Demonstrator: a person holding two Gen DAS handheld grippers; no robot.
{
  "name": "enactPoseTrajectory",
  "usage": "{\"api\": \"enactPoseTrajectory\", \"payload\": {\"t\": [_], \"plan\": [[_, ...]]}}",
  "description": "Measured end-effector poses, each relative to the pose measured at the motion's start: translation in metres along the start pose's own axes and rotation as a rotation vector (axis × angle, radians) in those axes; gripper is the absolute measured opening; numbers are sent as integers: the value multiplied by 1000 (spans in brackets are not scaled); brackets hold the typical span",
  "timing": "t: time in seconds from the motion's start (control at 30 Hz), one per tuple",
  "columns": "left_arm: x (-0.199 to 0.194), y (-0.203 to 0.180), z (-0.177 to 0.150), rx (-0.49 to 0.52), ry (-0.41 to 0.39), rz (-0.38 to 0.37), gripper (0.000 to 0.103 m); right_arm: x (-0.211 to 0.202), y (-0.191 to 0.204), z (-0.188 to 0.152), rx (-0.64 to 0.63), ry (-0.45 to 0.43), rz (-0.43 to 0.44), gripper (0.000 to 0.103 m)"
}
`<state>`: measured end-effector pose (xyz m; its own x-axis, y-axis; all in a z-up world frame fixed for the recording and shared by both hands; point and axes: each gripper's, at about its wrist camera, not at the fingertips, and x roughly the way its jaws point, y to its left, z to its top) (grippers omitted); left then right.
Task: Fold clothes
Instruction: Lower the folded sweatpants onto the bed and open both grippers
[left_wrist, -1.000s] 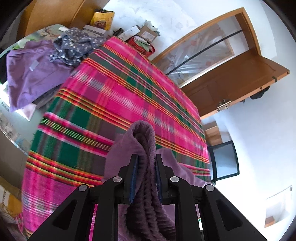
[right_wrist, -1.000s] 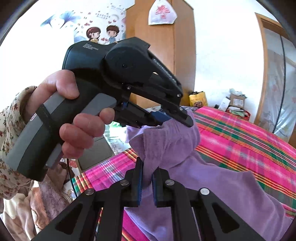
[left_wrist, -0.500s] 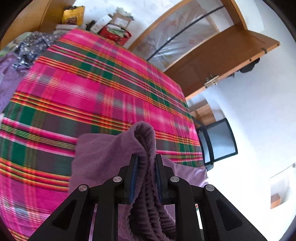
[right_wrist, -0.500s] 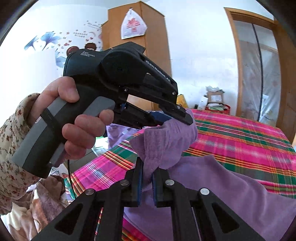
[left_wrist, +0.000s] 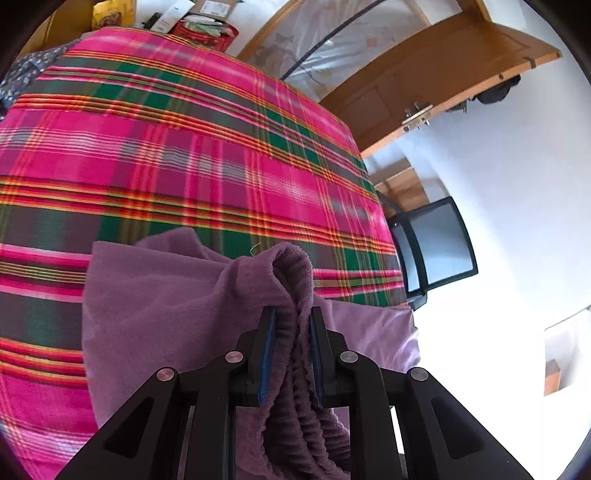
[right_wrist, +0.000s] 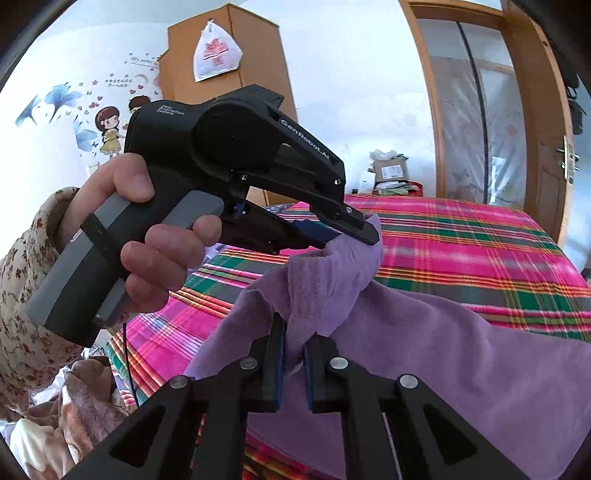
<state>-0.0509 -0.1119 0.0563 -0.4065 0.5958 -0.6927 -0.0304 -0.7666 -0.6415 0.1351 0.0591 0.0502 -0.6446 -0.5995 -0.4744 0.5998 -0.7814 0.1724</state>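
Fabric fills both grips. Left gripper has its jaws narrowly parted, clamped on a thick ribbed bunch of the purple garment, which rises between the pads and drapes ahead onto the plaid blanket. Right gripper, nearly closed, pinches a thinner edge just beside it. The cloth trails off to the right of both jaws, so the fold likely runs that way.

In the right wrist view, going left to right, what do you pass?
Floral sleeve → hand on the left hand-held gripper → purple garment clamped in both grippers → plaid bed cover → wooden door.
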Motion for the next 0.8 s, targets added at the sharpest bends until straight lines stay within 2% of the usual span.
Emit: {"api": "enactPoseTrajectory", "payload": {"t": [0.47, 0.5, 0.6, 0.67, 0.77, 0.8], "plan": [[48, -22, -14, 41, 76, 45, 19, -10, -36, -29, 81, 69, -7, 9], [50, -23, -15, 43, 80, 48, 23, -11, -38, -31, 87, 72, -3, 9], [48, -27, -16, 51, 72, 19, 23, -14, -43, -36, 104, 74, 1, 11], [42, -34, -17, 81, 50, 23, 29, -15, -49, -38, 123, 83, 9, 11], [29, -45, -20, 133, -2, 17, 29, -15, -63, -42, 174, 104, 34, 21], [24, -46, -21, 140, -16, 10, 31, -17, -67, -44, 185, 105, 36, 29]]}}
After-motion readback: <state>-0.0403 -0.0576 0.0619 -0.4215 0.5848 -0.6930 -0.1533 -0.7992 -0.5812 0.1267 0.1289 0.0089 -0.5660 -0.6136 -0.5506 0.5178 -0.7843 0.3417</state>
